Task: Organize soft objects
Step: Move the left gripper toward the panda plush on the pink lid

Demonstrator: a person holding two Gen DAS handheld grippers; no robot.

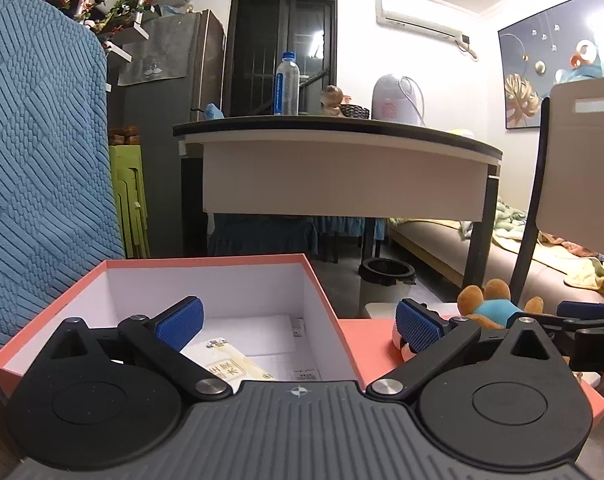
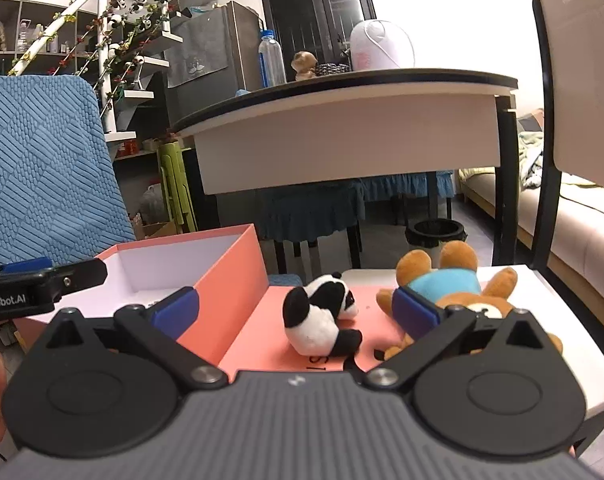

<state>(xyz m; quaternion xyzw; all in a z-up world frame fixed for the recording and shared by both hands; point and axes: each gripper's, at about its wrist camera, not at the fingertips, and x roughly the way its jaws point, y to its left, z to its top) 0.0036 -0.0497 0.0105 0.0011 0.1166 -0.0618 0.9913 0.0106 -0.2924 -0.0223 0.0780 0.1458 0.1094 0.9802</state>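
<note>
A pink box [image 1: 326,300] with a white inside stands open; a cream packet [image 1: 231,362] lies in it. My left gripper [image 1: 299,326] hangs open over the box's right wall. In the right wrist view the box [image 2: 225,280] is on the left, its lid [image 2: 261,332] flat beside it. A black and white panda toy [image 2: 322,320] lies on the lid between the fingers of my open right gripper [image 2: 295,310]. A brown bear toy [image 2: 458,284] in a blue shirt lies right of the panda, behind the right finger; the bear [image 1: 488,304] also shows in the left wrist view.
A blue textured chair back [image 1: 41,140] rises at the left. A dark-topped table [image 1: 334,148] with a water bottle [image 1: 287,84] stands behind. A black bin [image 2: 436,234] sits on the floor under it. A pale chair back [image 2: 582,72] and sofa [image 2: 582,240] are on the right.
</note>
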